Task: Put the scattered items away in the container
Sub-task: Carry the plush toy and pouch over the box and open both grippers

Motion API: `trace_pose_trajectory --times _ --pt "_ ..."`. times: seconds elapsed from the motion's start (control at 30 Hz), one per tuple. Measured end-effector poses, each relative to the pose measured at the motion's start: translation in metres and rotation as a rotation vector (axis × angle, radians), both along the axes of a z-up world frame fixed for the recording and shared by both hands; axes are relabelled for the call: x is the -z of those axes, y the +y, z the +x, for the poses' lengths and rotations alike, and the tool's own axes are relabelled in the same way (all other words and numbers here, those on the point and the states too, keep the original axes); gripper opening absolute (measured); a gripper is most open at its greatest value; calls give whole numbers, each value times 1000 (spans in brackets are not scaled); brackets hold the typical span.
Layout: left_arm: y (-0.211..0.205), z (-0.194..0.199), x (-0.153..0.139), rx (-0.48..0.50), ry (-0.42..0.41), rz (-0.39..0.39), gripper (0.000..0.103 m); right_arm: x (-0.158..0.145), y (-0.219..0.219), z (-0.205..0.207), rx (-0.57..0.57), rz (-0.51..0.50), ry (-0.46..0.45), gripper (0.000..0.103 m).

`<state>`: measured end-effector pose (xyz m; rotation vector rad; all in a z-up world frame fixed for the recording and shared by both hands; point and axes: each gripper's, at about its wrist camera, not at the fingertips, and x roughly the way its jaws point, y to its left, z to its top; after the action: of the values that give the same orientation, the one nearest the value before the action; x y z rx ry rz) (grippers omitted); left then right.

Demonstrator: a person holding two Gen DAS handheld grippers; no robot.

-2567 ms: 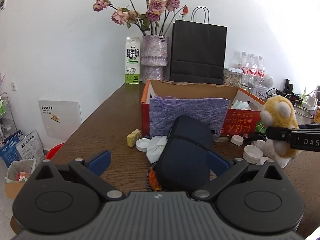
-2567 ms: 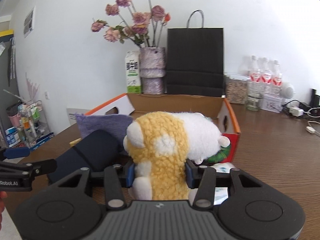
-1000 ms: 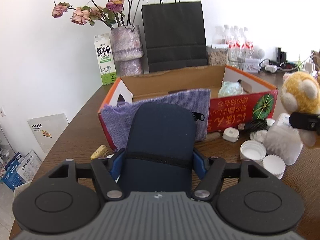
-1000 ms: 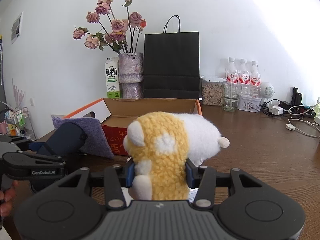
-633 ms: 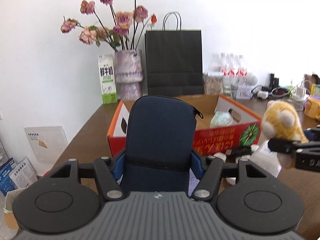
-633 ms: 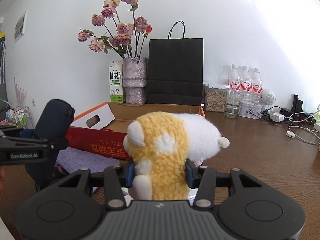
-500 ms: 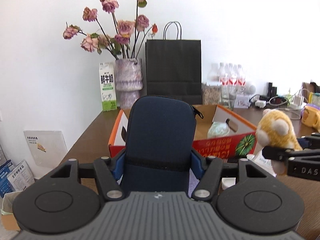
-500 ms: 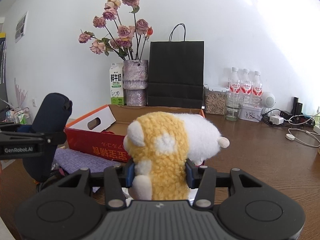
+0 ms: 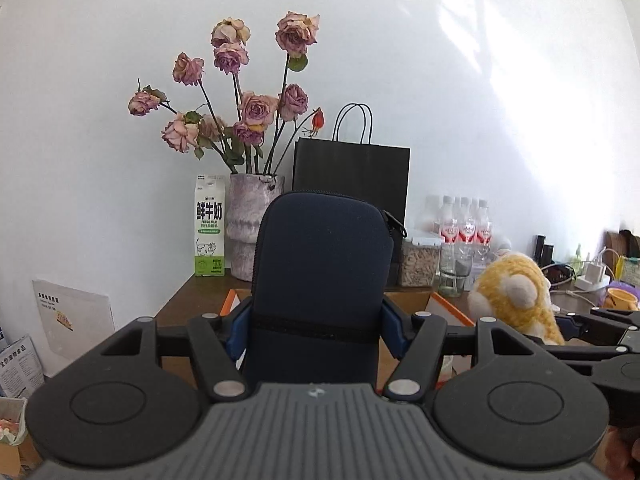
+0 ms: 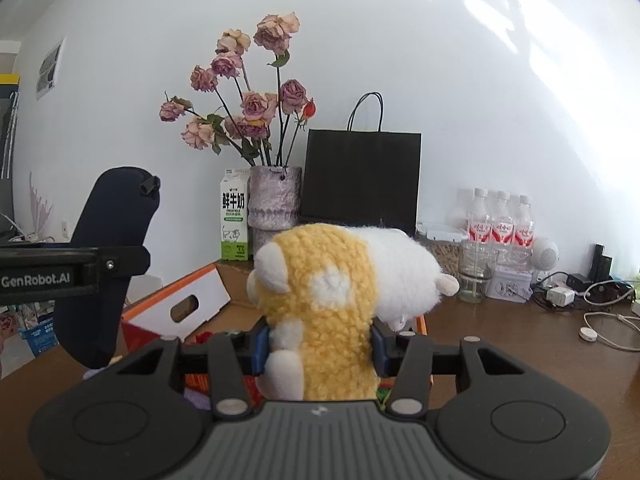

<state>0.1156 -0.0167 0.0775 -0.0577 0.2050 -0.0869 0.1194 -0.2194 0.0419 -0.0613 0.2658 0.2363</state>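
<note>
Raised higher than half a second ago: more wall, less table in both views, cardboard box point(image 10: 188, 300) now low behind both loads. Left gripper point(image 9: 316, 326) clamped on navy zip pouch point(image 9: 320, 276), upright, in mid-air above box's near edge (zipper pull at top right). Right gripper point(image 10: 320, 344) pinched snug around yellow-and-white plush toy point(image 10: 336, 292), likewise aloft, just beside pouch.

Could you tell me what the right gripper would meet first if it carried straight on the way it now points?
Probably the black paper bag at the wall; the right gripper, clamping the plush toy, seems aimed over the cardboard box, though depth is unclear.
</note>
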Motion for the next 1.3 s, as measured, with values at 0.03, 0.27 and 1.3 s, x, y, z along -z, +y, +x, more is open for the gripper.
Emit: trace_pose_trajectory --times 0.03,0.27,1.3 --pt "0 7 -2 -3 -3 -9 64 -4 4 8 -3 -1 -12 46" --pt "4 68 -9 -32 5 -66 64 -16 32 72 -8 17 -24 46" --pt "0 129 42 -127 133 -12 103 31 48 122 43 18 104 103"
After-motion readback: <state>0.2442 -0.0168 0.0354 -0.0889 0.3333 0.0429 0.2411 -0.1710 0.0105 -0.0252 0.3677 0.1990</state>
